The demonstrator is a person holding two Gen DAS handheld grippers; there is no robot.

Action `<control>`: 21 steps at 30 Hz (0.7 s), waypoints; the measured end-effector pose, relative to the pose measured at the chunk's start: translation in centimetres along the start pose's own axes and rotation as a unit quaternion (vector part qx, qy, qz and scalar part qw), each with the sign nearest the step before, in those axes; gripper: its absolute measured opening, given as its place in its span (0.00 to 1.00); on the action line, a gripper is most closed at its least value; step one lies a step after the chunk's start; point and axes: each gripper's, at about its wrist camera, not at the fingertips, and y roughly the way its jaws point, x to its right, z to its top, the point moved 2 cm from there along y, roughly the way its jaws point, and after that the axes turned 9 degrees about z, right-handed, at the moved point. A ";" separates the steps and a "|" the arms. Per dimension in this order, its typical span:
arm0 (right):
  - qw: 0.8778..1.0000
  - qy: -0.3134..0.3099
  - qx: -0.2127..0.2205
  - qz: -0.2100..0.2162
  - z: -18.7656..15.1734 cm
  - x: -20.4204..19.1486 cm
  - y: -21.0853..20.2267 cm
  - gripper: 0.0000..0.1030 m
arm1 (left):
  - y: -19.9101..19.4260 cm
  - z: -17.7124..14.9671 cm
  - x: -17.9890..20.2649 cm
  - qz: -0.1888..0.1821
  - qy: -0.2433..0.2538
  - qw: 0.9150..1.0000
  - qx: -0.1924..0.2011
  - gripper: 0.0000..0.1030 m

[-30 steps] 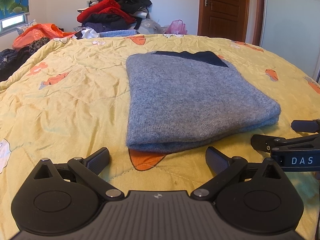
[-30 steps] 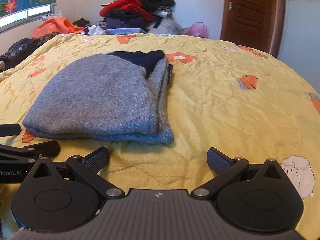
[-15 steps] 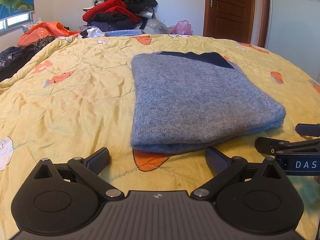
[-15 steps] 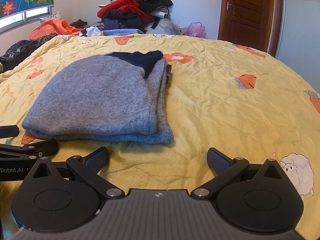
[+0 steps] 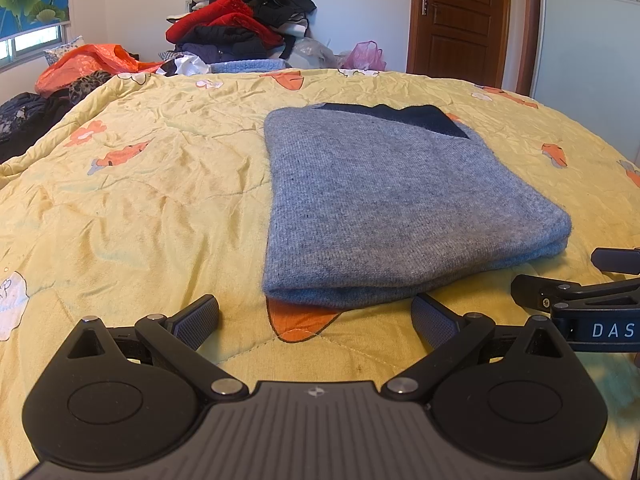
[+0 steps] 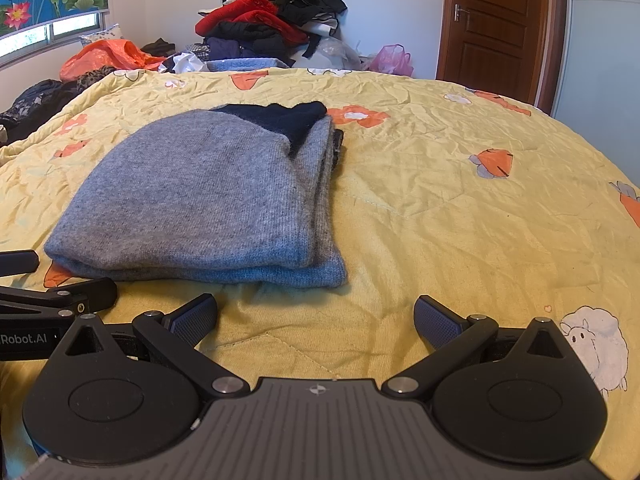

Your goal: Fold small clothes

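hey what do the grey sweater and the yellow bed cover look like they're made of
The grey sweater looks like soft wool-type knit: fine ribbed rows and a fuzzy, matte surface. The yellow bed cover looks like thin quilted cotton or a blend: stitched seams, many fine creases, faint sheen. Exact fibres can't be told.

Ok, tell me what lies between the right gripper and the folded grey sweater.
Only bare yellow quilt between the right gripper and grey sweater, per the right wrist view.
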 end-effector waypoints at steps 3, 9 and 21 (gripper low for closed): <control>1.000 0.000 0.000 0.000 0.0 0.0 0.0 1.00 | -0.1 0.0 0.0 0.001 -0.002 1.000 0.000 1.00; 1.000 0.000 0.000 0.000 0.0 0.0 0.0 1.00 | -0.1 0.0 -0.1 0.001 -0.001 1.000 0.000 1.00; 1.000 0.000 0.000 0.000 0.0 0.0 0.0 1.00 | -0.1 0.0 -0.1 0.000 -0.001 1.000 0.000 1.00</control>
